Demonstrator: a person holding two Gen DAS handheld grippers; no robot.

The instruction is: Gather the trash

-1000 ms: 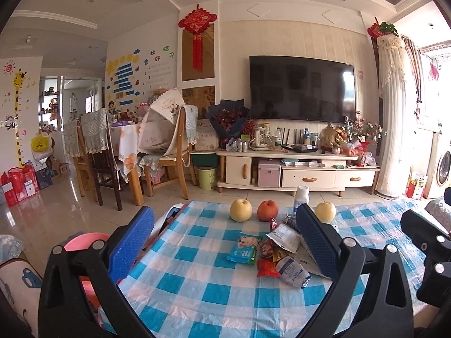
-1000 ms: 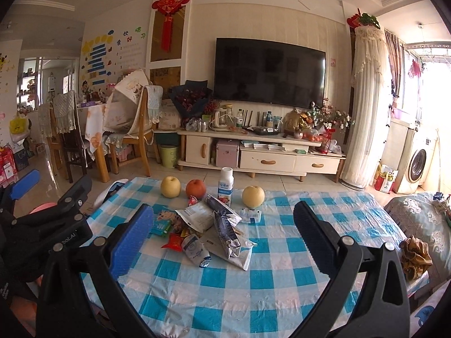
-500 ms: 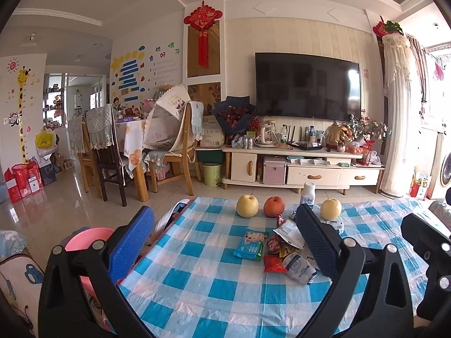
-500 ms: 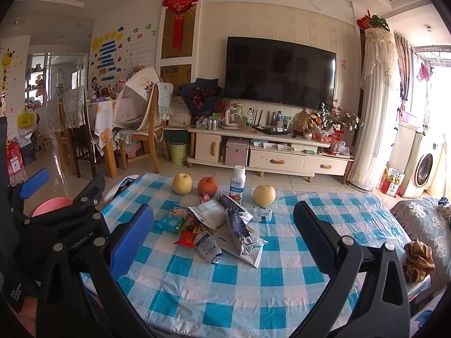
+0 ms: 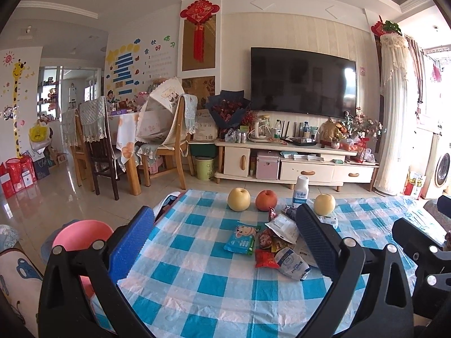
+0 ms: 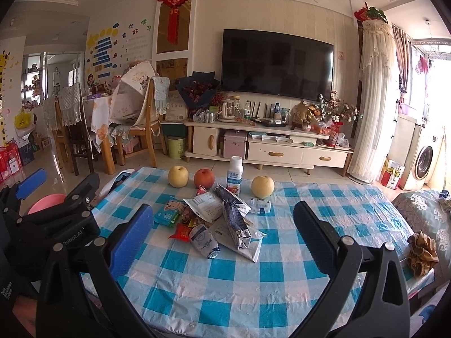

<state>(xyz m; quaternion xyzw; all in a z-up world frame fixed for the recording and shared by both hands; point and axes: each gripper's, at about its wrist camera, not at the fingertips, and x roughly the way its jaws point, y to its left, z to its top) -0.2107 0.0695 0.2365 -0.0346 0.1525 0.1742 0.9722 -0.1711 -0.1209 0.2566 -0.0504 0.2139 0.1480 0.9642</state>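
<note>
flanking wrapper pile (image 6: 218,221): pears (image 6: 178,176), apple (image 6: 204,178), bottle (image 6: 234,175)

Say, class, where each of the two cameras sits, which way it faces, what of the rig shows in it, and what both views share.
Left wrist: sits on the left gripper, faces across the checked table toward the TV; open blue fingers frame it.
Right wrist: sits on the right gripper, same heading; its open fingers and the left gripper show.
Shared: wrappers, three fruits, bottle, TV.
</note>
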